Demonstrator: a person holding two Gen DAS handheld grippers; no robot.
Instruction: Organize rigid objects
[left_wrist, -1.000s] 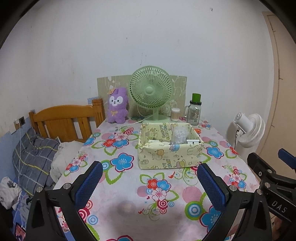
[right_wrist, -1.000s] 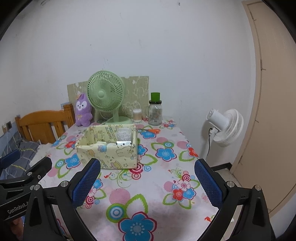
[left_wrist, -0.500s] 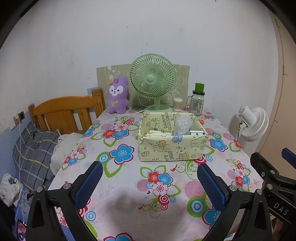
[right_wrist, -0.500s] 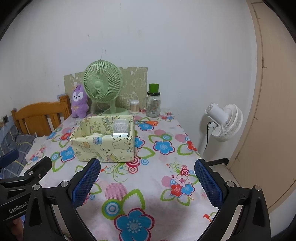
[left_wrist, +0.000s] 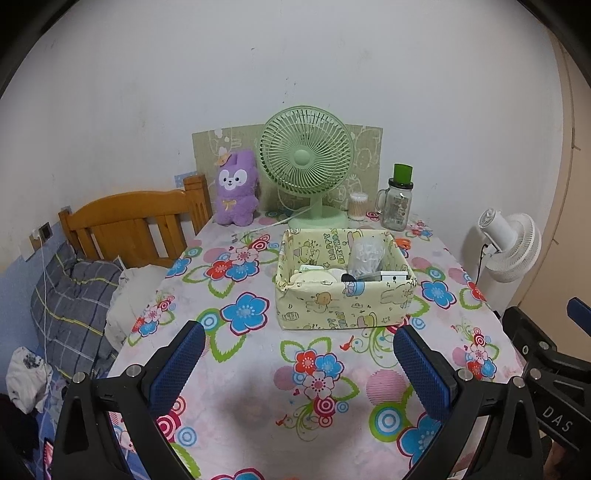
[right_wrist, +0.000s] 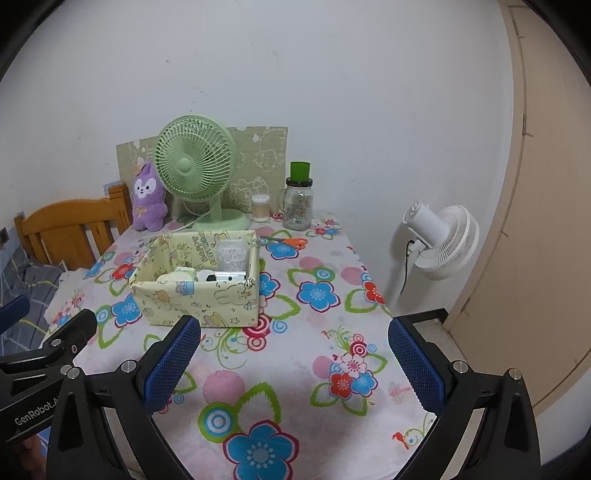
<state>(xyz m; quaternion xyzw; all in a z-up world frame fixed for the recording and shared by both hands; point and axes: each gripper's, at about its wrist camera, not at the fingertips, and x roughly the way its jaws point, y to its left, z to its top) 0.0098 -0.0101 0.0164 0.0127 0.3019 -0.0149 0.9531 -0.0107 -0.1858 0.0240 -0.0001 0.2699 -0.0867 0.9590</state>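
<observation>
A pale yellow cartoon-print box (left_wrist: 343, 306) (right_wrist: 199, 299) stands mid-table on the flowered cloth, holding a clear crinkled bag (left_wrist: 365, 256) (right_wrist: 232, 254), a cream round item and a white-and-black flat item. Orange-handled scissors (right_wrist: 291, 242) lie on the cloth right of the box. A jar with a green lid (left_wrist: 398, 201) (right_wrist: 298, 201) and a cotton-swab tub (left_wrist: 358, 206) (right_wrist: 260, 208) stand at the back. My left gripper (left_wrist: 295, 365) and right gripper (right_wrist: 293, 360) hover open and empty over the near part of the table, short of the box.
A green desk fan (left_wrist: 306, 162) (right_wrist: 197, 166) and a purple plush (left_wrist: 236, 192) (right_wrist: 147, 197) stand along the wall. A wooden headboard (left_wrist: 129, 221) and bedding (left_wrist: 74, 295) lie left of the table. A white floor fan (right_wrist: 439, 236) stands right, by a door (right_wrist: 546, 221).
Both grippers have risen and tilted down, so the box's inside shows more. Both stay open and empty. Nothing on the table has moved.
</observation>
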